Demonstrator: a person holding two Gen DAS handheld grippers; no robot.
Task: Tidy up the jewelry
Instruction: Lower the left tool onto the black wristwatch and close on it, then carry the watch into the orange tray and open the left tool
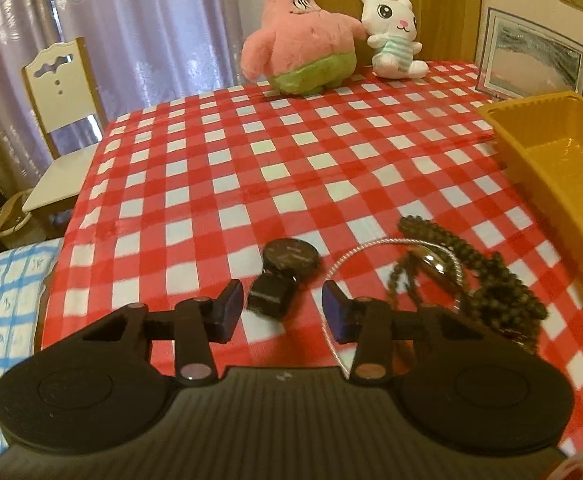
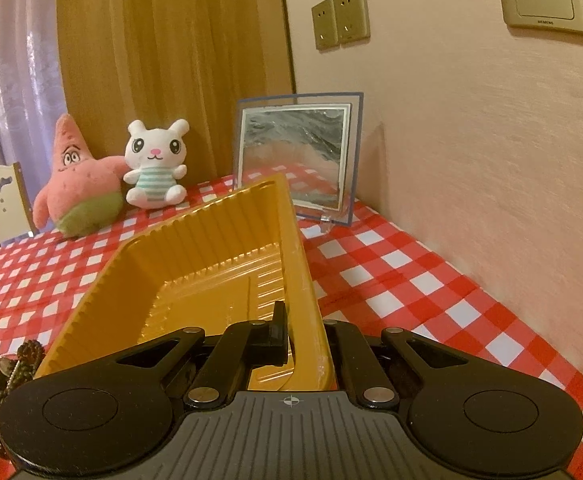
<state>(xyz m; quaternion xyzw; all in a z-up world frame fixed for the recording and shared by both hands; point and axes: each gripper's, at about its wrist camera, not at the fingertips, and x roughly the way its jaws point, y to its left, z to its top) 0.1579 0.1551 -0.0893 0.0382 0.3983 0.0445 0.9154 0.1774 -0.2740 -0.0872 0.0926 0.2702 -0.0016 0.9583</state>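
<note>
A black watch (image 1: 281, 270) lies on the checked cloth just ahead of my left gripper (image 1: 283, 306), which is open, its blue pads on either side of the strap. A dark bead necklace (image 1: 503, 280), a thin silver chain (image 1: 367, 246) and a shiny metal piece (image 1: 433, 261) lie in a heap to its right. The yellow plastic tray (image 2: 195, 256) is empty. My right gripper (image 2: 303, 332) is shut on the tray's right wall, one finger inside and one outside. The beads also show in the right wrist view (image 2: 19, 364).
A pink star plush (image 1: 295, 36) and a white bunny plush (image 1: 391, 32) stand at the table's far edge. A framed picture (image 2: 297, 156) leans on the wall. A white chair (image 1: 59, 120) stands left of the table. The wall runs along the right.
</note>
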